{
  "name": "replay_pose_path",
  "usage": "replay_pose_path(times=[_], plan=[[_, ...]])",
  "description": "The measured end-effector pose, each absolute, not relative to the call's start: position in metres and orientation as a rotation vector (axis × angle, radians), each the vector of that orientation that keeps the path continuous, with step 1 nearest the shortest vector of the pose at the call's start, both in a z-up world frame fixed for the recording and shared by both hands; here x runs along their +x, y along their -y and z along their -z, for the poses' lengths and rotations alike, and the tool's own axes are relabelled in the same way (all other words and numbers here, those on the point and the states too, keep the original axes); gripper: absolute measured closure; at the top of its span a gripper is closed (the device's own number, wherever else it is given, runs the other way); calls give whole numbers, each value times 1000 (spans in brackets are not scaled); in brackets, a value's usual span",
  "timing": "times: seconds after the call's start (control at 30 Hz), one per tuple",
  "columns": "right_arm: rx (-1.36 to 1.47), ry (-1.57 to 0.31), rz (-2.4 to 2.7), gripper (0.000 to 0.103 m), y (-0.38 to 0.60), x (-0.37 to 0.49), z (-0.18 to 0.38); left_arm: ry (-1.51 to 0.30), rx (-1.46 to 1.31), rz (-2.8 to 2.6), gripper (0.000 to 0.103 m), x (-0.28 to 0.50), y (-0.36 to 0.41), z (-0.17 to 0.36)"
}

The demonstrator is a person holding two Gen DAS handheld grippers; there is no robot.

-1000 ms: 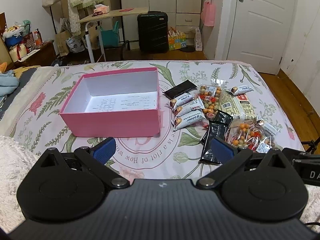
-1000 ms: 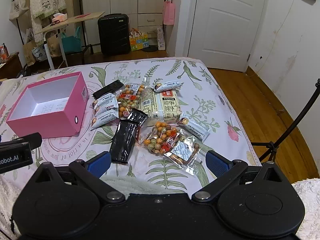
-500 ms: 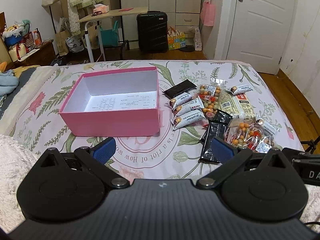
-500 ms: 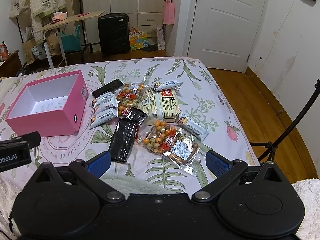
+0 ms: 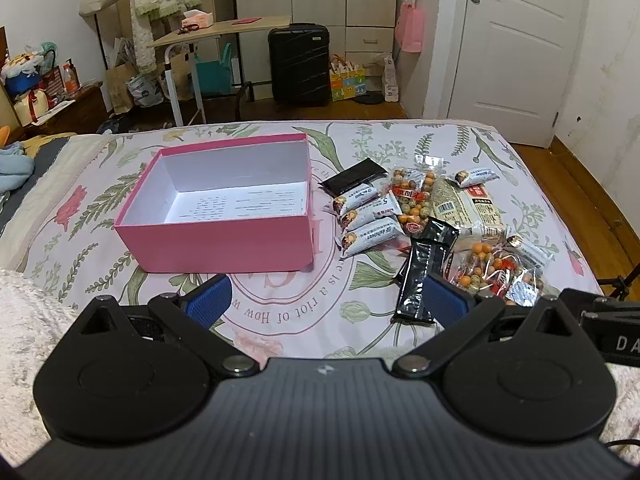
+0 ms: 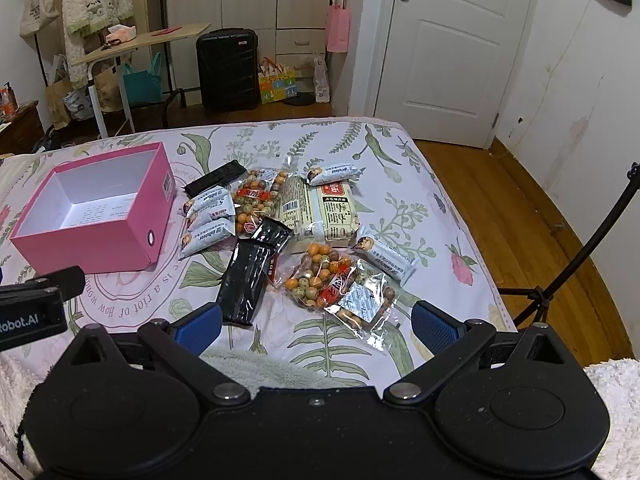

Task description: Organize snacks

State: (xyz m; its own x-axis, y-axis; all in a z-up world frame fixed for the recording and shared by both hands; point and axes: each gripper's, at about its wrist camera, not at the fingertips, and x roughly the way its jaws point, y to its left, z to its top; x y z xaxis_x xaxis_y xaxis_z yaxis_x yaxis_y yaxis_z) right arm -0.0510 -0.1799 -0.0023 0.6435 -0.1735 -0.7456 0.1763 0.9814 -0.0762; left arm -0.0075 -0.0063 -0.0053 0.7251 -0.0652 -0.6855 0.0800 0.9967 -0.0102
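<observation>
Lying in a loose cluster on the bed point(image 6: 452, 216), the snacks sit just to the right of the pink box point(image 5: 224, 242), close enough that each is a short carry over its low wall. The box stands open and holds no snack, only printed lettering on its floor, so I judge the sorting has not begun. Nearest you are the black packet point(image 6: 244, 280) and the clear bag of coloured nuts point(image 6: 340, 284), flat and easy to pinch by an edge. You hold the left gripper point(image 5: 326, 300) low, facing the box, and the right gripper point(image 6: 316, 322) over the near snacks; both sets of jaws are spread wide and carry nothing, ready for a first pick
</observation>
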Motion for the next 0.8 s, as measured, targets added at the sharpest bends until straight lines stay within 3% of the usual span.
replay_pose_path(times=[0.8], plan=[[-26,-678,141,1,180,-65,-3,-734,8,131,0,-12,3,11]])
